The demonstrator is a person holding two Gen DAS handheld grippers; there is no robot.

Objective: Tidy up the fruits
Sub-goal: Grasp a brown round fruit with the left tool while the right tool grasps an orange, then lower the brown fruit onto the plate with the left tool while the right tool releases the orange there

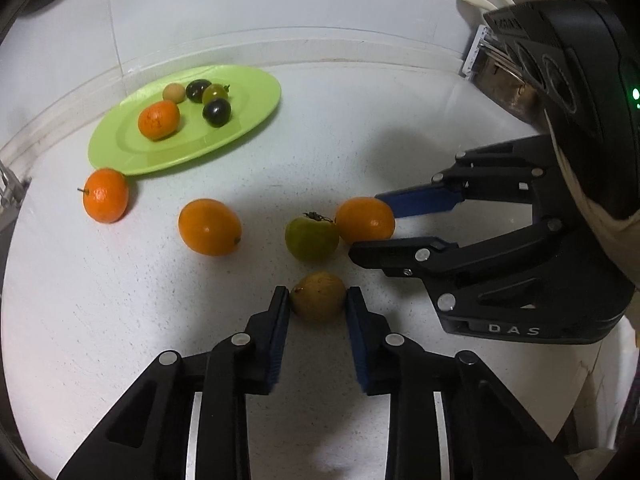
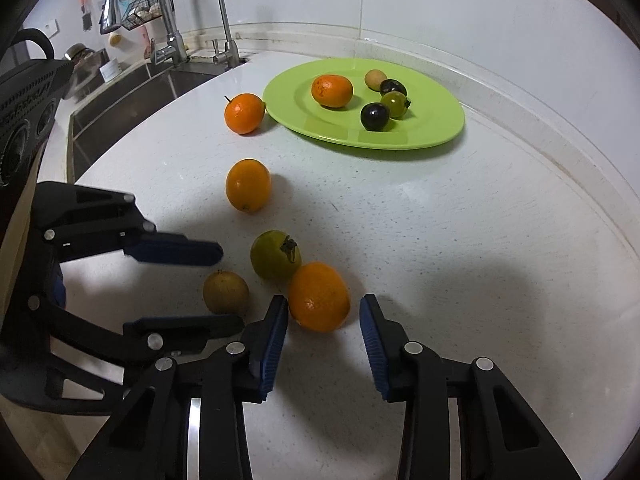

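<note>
A green plate [image 1: 120, 152] [image 2: 432, 136] holds an orange, a small tan fruit, two dark plums and a green fruit. On the white counter lie a stemmed orange [image 1: 105, 195] [image 2: 244, 113], a second orange [image 1: 209, 227] [image 2: 248, 185], a green persimmon [image 1: 311, 237] [image 2: 275, 255], a third orange [image 1: 365, 220] [image 2: 319, 296] and a brownish-yellow fruit [image 1: 318, 297] [image 2: 226, 292]. My left gripper [image 1: 318, 300] [image 2: 230, 284] has its pads against both sides of the brownish fruit. My right gripper [image 2: 323, 312] [image 1: 370, 220] is open around the third orange.
A steel sink [image 2: 132, 92] with two faucets [image 2: 224, 12] lies at the far left of the counter. The tiled wall runs behind the plate. A knife block [image 1: 500, 76] stands at the counter's right end.
</note>
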